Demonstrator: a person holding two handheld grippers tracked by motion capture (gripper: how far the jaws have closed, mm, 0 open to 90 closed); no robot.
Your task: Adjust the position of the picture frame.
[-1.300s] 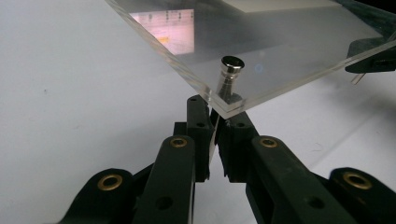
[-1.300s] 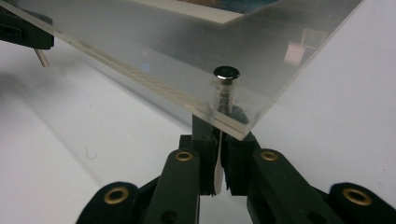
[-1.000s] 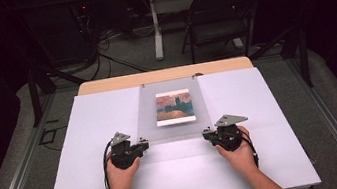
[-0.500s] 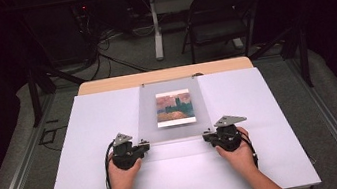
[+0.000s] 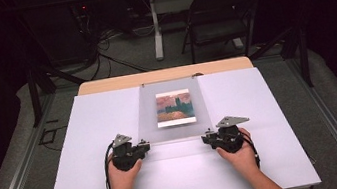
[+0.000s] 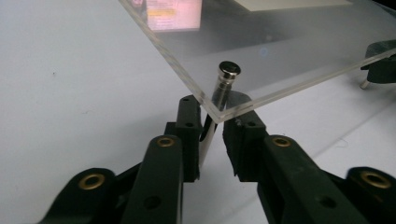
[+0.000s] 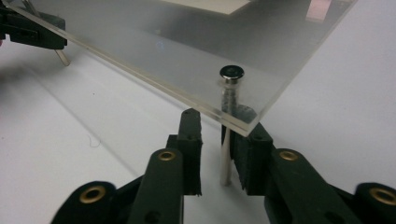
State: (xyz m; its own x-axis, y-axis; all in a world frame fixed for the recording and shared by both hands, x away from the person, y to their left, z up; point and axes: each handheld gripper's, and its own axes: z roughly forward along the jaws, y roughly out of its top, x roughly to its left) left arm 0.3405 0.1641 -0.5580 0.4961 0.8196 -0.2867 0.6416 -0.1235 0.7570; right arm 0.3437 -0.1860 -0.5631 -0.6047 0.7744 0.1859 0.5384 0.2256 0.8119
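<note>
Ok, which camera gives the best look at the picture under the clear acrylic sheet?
The high view: the picture shows whole and square-on beneath the acrylic sheet, with orange and teal tones. The left gripper view catches its bottom part at the top edge, blurred; the right gripper view shows a pinkish sliver near its top.

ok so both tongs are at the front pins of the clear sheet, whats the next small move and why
Probably close both tongs on the pins. The left tongs and right tongs each straddle a metal pin under a near corner of the acrylic sheet, with gaps still showing beside the pads.
</note>
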